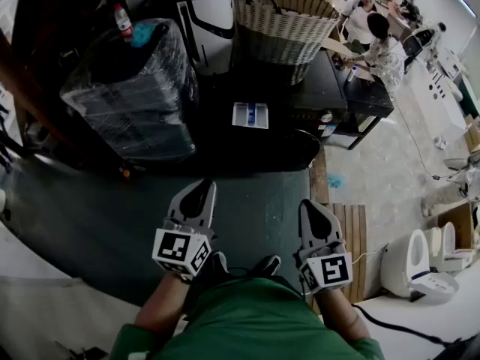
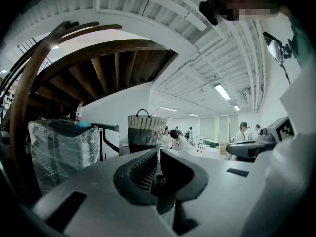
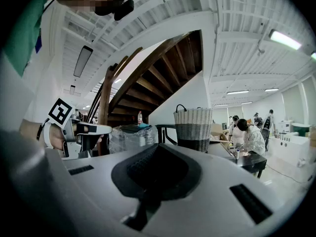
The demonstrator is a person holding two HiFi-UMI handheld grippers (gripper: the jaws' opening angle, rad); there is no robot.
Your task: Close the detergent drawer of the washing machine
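The dark washing machine point(image 1: 319, 88) stands ahead of me in the head view. Its white and blue detergent drawer point(image 1: 250, 115) sticks out of the front, open. Both grippers are held low near my body, well short of the drawer. My left gripper point(image 1: 204, 189) points up toward the machine with its jaws together and nothing in them. My right gripper point(image 1: 308, 207) is also shut and empty. In the left gripper view the left gripper point(image 2: 157, 168) aims at the wicker basket point(image 2: 147, 128). In the right gripper view, the right gripper point(image 3: 157, 169) shows one closed dark shape.
A wicker basket point(image 1: 281, 21) sits on top of the machine. A plastic-wrapped dark bundle point(image 1: 131, 88) with a bottle point(image 1: 122, 19) on it stands to the left. People work at a black table point(image 1: 371, 96) at the back right. White toilets point(image 1: 420, 261) stand at the right.
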